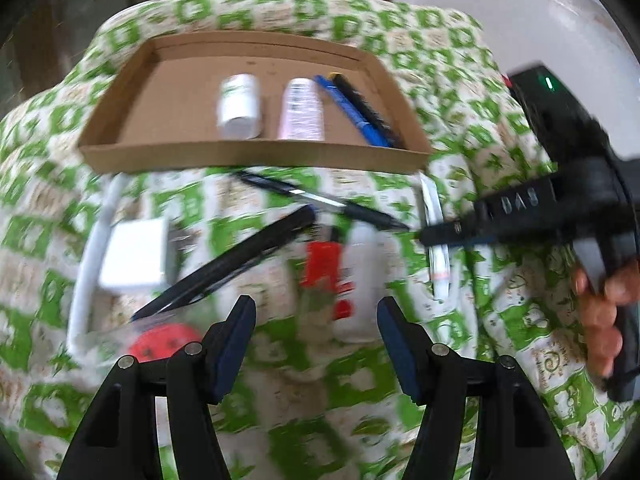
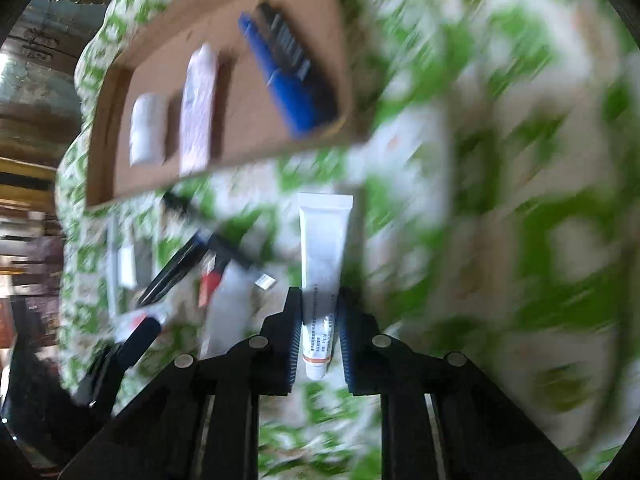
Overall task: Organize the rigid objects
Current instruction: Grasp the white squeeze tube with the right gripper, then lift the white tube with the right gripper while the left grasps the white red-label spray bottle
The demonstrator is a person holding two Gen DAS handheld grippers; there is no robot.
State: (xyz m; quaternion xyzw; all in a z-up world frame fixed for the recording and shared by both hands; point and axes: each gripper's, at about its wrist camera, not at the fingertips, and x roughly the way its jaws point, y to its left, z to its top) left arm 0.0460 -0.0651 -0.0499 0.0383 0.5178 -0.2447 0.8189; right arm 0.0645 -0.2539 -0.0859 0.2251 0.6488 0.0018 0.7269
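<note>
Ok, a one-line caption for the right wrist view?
Right gripper shut on a white tube above the green patterned cloth, cardboard tray behind.

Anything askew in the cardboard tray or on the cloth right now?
Nothing damaged or spilled. In the cardboard tray the blue pen lies slanted against the rim, unlike the two straight bottles; loose pens cross untidily on the cloth.

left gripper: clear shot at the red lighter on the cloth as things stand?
Probably yes. The left gripper is open and empty, and the red lighter lies just ahead of its fingertips. Only a clear bottle crowds the lighter's right side; the right gripper is off to the side, shut on a white tube.
</note>
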